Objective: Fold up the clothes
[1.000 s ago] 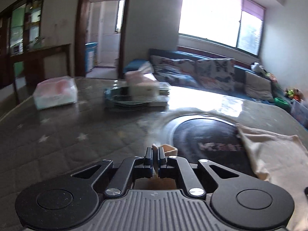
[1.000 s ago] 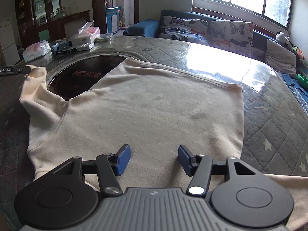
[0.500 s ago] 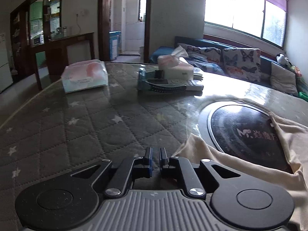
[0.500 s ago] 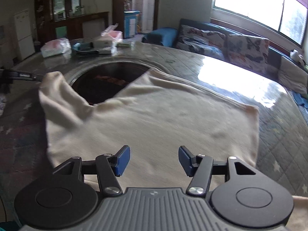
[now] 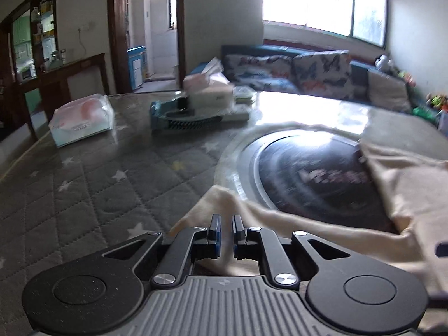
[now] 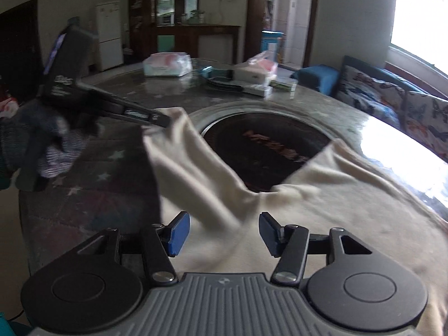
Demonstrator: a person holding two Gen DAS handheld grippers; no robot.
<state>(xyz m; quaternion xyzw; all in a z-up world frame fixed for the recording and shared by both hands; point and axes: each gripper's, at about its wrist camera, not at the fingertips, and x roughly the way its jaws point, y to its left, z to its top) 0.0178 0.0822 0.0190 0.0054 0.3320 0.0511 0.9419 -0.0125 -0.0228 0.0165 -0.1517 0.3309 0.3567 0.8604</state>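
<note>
Left wrist cam: low over the grey quilted star-print worktop, facing the bright window and sofa. Right wrist cam: close above the cream cloth garment, facing the cabinets. Both share the round black glass inset, tissue packs too.

Grey quilted table cover w/ white stars. Round black glass hob set in the table centre. White-pink soft tissue pack far left; open tissue box nr a blue-black tray. Dark blue sofa w/ butterfly-print cushions behind, under bright window. White fridge by the back wall.
</note>
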